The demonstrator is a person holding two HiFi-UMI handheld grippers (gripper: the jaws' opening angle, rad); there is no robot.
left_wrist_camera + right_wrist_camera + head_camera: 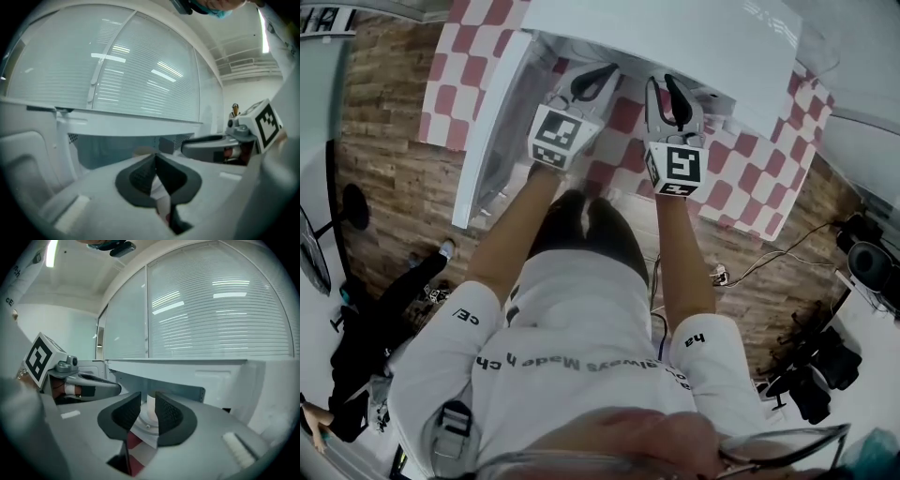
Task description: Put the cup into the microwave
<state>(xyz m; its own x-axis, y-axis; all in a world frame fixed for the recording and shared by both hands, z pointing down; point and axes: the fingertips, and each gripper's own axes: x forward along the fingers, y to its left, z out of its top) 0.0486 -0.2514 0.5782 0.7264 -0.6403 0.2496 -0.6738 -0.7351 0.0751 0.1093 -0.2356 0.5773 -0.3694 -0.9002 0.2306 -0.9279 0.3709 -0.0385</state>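
A white microwave (675,37) stands on a red-and-white checked cloth (741,178), its door (487,150) swung open to the left. Both grippers point into the opening. In the right gripper view a white cup (150,412) stands upright on the turntable inside the microwave (187,369). It shows through the narrow gap of my right gripper (147,401), which is open and just in front of it. My right gripper (664,86) sits at the cavity's right half. My left gripper (155,158) is shut on nothing, beside it on the left (598,73).
The open door (28,154) bounds the left side and the microwave's right wall (272,390) the right. The checked cloth hangs over the table edge above a wooden floor (394,169). Chairs and cables (825,366) lie at the right.
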